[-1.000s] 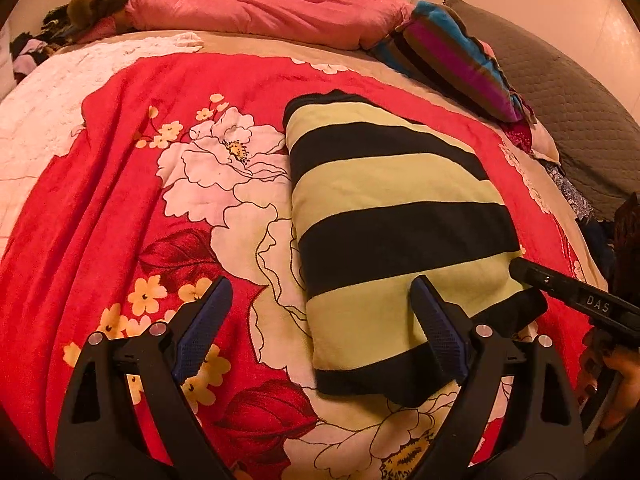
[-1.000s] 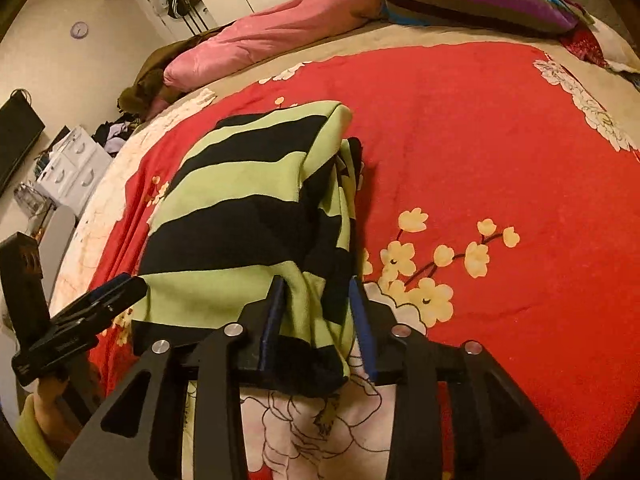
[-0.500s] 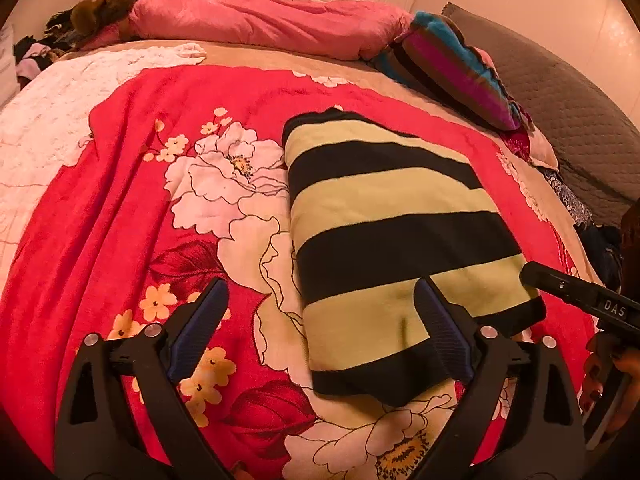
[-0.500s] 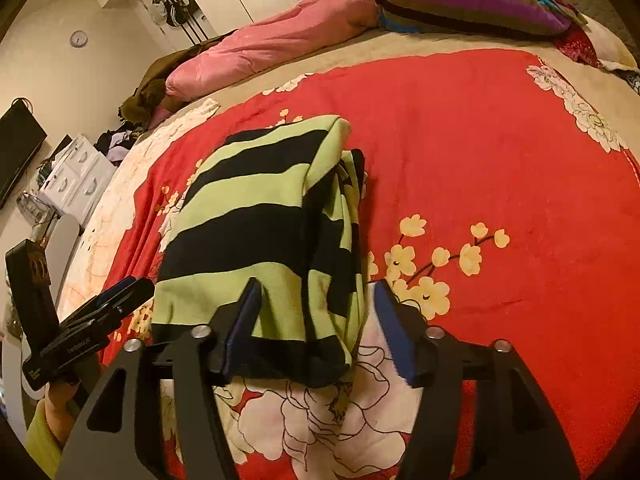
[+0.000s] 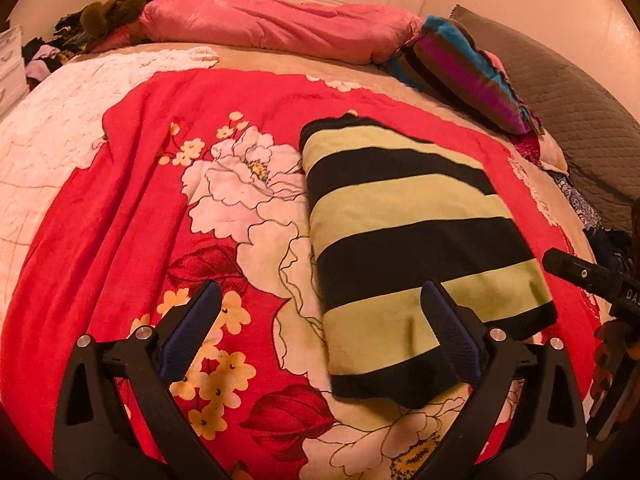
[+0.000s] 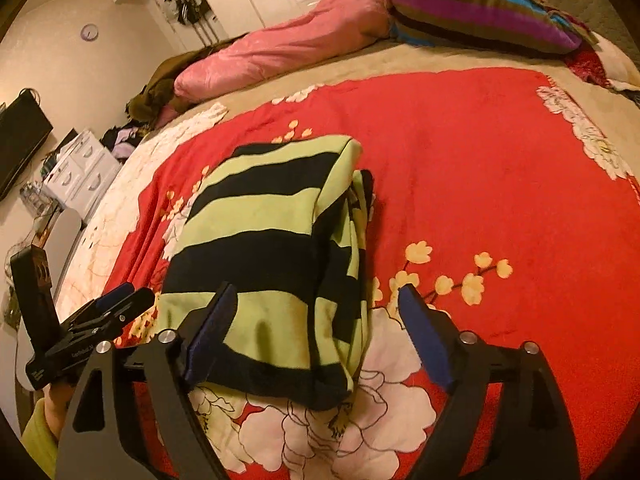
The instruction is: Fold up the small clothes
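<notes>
A folded garment with black and light-green stripes point(image 5: 404, 232) lies flat on the red floral bedspread point(image 5: 120, 220). It also shows in the right wrist view point(image 6: 272, 232), with its layered fold edge on the right side. My left gripper point(image 5: 320, 328) is open and empty, over the garment's near left corner. My right gripper point(image 6: 316, 316) is open and empty, its jaws wide on either side of the garment's near right edge. The right gripper's tip point(image 5: 580, 276) shows at the right of the left wrist view. The left gripper point(image 6: 100, 316) shows at the left of the right wrist view.
A pink duvet point(image 5: 272, 28) lies across the far side of the bed. A striped multicoloured pillow point(image 5: 464, 76) and a grey quilted headboard point(image 5: 580, 120) are at the far right. A white drawer unit point(image 6: 80, 172) and clothes pile stand beyond the bed's left edge.
My right gripper opened and let go of the garment's near edge, then drew back a little. The garment now lies flat. My left gripper stayed open and pulled back slightly.
</notes>
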`<state>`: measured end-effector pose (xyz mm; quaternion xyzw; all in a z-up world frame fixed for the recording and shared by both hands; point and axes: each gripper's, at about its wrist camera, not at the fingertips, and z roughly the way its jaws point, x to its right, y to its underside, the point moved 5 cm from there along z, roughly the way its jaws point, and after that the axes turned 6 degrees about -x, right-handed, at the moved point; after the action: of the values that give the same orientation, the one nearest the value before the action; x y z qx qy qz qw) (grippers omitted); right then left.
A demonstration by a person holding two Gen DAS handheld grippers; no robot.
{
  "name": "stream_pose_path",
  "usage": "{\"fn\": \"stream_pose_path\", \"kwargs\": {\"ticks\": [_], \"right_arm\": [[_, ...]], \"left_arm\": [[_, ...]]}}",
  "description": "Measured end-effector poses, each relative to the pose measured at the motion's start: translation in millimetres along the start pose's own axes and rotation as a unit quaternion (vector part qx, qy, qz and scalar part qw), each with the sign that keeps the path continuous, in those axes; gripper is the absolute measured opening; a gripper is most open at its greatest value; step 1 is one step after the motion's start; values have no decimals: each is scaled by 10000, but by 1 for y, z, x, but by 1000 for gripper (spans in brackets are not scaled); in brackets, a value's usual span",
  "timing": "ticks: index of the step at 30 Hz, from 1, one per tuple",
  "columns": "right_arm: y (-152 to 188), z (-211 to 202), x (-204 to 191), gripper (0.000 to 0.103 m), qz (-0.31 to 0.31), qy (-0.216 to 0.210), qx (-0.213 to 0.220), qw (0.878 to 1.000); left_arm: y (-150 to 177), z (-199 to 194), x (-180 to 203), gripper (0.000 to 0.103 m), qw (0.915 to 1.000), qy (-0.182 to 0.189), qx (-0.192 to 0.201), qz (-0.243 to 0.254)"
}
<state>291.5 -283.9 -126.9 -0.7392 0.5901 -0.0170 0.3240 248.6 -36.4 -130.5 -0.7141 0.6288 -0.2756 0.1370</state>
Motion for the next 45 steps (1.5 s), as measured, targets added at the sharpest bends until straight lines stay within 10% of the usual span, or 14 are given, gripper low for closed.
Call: {"fn": "stream_pose_path", "kwargs": {"ticks": [19, 32, 36, 45], "right_arm": [[-28, 78, 19, 86, -72, -918, -979, 9909], [-29, 90, 12, 80, -103, -1214, -847, 9889], [-29, 85, 7, 70, -165, -1191, -768, 9898], [-32, 61, -10, 56, -286, -981, -431, 9938]], "left_arm": [[0, 39, 4, 93, 9978, 472, -360, -306], [-12, 60, 7, 93, 9946, 784, -513, -439], [-13, 61, 11, 60, 9881, 1275, -593, -626], [-19, 40, 25, 43, 9911, 1225, -388, -351]]}}
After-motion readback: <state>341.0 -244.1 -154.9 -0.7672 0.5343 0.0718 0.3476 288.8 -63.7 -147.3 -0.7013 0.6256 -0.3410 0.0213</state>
